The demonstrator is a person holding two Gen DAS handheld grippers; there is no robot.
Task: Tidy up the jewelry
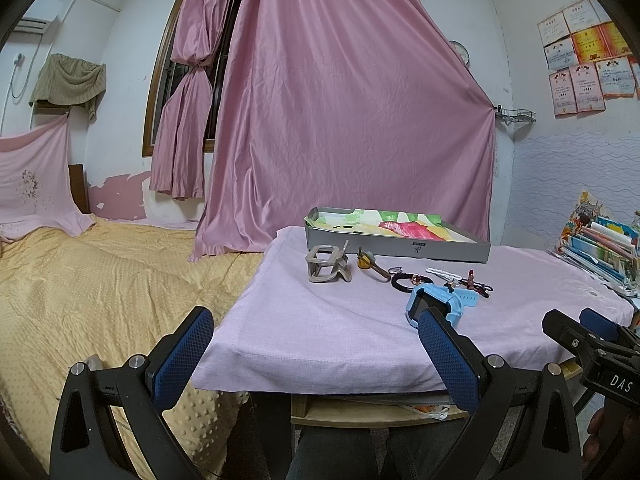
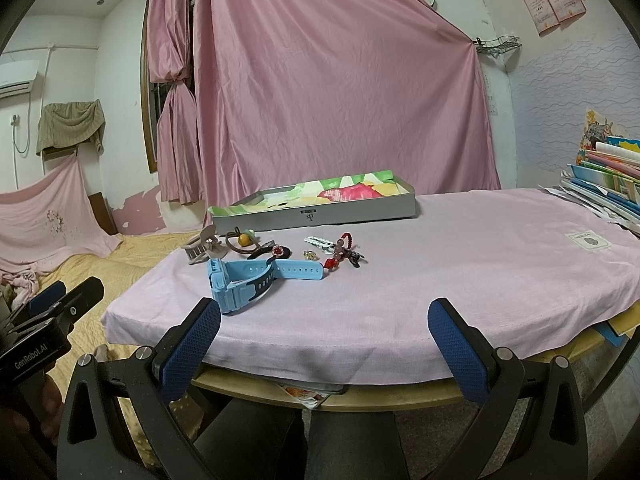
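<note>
Both grippers hang spread wide and empty at the near edge of the table, neither touching anything. The right gripper (image 2: 324,340) has its blue textured fingers (image 2: 192,344) parted over the front hem of the pale pink cloth (image 2: 460,280), and the nearest piece of jewelry — a light blue plastic wristwatch with a chunky square case (image 2: 236,286) — lies just beyond and slightly inboard of its left finger, so ahead and to the left of the gap's centre. The watch rests on its side, its strap running roughly left to right across the view, crosswise to the fingers' reach. The left gripper (image 1: 312,356) is just as open; in its view the same watch (image 1: 432,304) sits right behind the tip of its right finger (image 1: 448,356), off to the right. Both look similarly close, the right perhaps better lined up. Farther back lie a beige claw hair clip (image 1: 326,266), hair ties and a red beaded bracelet (image 2: 340,254), then the shallow grey tray with a colourful paper lining (image 2: 320,212) — probably the destination.
</note>
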